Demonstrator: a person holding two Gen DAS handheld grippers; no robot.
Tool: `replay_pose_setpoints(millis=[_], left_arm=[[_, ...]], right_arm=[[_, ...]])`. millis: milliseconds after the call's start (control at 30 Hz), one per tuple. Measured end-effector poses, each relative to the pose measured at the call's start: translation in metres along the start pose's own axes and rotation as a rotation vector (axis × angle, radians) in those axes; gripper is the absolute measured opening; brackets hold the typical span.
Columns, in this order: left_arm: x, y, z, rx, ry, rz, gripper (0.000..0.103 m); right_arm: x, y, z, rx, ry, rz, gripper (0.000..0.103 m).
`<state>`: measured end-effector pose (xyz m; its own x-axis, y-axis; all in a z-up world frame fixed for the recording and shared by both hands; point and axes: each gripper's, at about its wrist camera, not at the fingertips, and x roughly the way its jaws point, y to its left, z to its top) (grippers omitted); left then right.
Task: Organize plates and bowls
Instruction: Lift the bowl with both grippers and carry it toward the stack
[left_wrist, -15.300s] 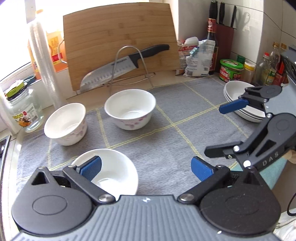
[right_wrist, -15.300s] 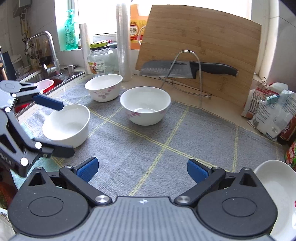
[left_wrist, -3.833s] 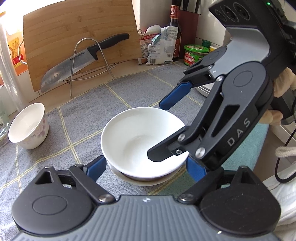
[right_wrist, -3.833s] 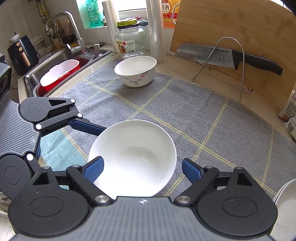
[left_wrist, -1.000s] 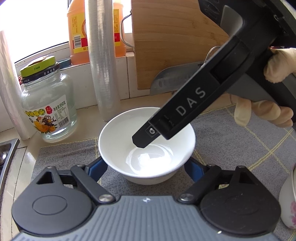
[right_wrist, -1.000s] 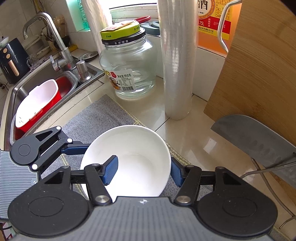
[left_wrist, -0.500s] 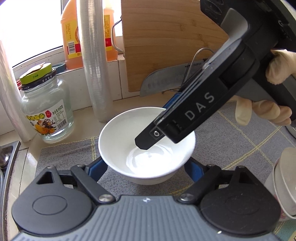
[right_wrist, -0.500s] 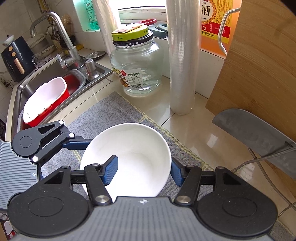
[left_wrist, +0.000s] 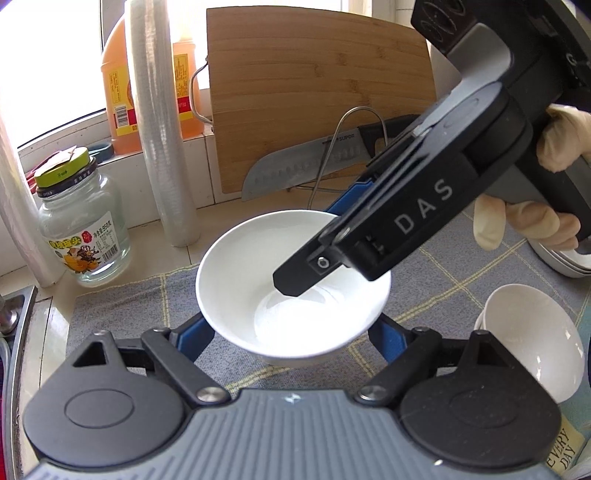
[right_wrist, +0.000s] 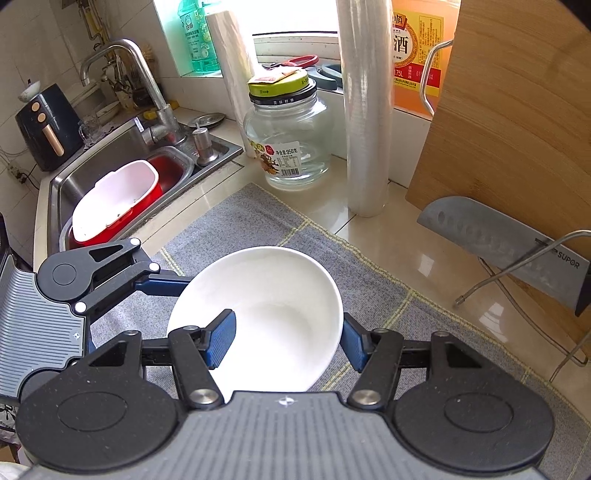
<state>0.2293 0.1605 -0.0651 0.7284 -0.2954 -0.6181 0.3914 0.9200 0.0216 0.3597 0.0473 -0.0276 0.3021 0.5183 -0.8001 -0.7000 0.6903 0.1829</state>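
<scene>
A white bowl (left_wrist: 258, 280) (right_wrist: 280, 314) is held above the grey mat (right_wrist: 258, 221). My right gripper (right_wrist: 284, 339) is shut on it, one pad inside the rim and one outside; it reaches in from the right in the left wrist view (left_wrist: 325, 258). My left gripper (left_wrist: 291, 336) is spread, a pad at each side of the bowl's base; I cannot tell whether they press on it. It shows at the left in the right wrist view (right_wrist: 162, 282). Stacked white bowls (left_wrist: 532, 332) stand on the mat at right.
A glass jar (left_wrist: 85, 229), a film roll (left_wrist: 162, 147) and an oil jug (left_wrist: 122, 92) stand along the back. A cutting board (left_wrist: 317, 103) leans behind a knife (left_wrist: 306, 166) on a wire rack. The sink (right_wrist: 122, 184) holds a red tub. Stacked plates (left_wrist: 561, 258) show at right.
Both grippers and the bowl have risen and shifted right over the mat. The stacked bowls have come further into view at the right.
</scene>
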Motion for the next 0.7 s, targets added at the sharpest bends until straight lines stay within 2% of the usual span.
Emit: replay_pose_setpoints(millis=[700], left_arm=[[-0.042,-0.056,0.003,0.099,-0.015,-0.044,0.089]], right_arm=[[-0.065,0.021,-0.052,0.012,-0.053,-0.052,0.066]])
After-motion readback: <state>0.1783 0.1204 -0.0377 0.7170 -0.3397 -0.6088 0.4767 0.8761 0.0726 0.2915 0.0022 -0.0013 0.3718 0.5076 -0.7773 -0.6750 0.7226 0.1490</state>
